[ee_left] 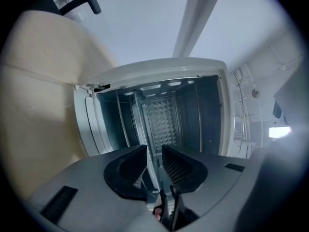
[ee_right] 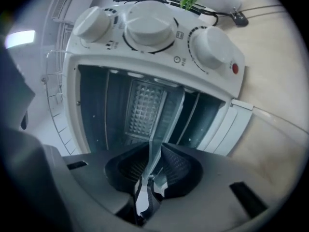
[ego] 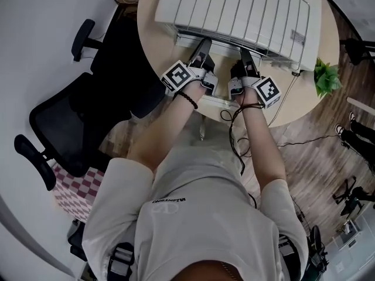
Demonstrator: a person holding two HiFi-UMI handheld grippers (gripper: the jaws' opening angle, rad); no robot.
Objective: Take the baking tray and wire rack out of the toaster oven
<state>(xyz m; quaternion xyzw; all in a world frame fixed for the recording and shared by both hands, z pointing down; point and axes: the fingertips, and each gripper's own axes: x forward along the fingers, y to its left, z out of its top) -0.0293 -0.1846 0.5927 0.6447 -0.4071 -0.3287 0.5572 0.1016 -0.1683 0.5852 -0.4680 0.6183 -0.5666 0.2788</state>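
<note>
The white toaster oven [ego: 234, 10] stands on the round table with its front open towards me. The baking tray [ee_right: 166, 110] shows edge-on as a thin grey sheet that runs out of the oven cavity. My right gripper [ee_right: 155, 151] is shut on its front rim. In the left gripper view the same tray [ee_left: 149, 129] passes between the jaws of my left gripper [ee_left: 154, 151], which is shut on it too. In the head view both grippers, left [ego: 202, 51] and right [ego: 246, 60], reach level into the oven mouth side by side. I cannot make out a wire rack inside.
The oven's lowered door [ego: 217, 101] lies under my wrists. Three knobs [ee_right: 149, 28] sit beside the cavity. A wire frame [ee_left: 241, 110] lies over the oven's top. A black office chair [ego: 64, 127] stands to the left of the beige table [ego: 152, 34]; a green plant [ego: 327, 78] sits at its right edge.
</note>
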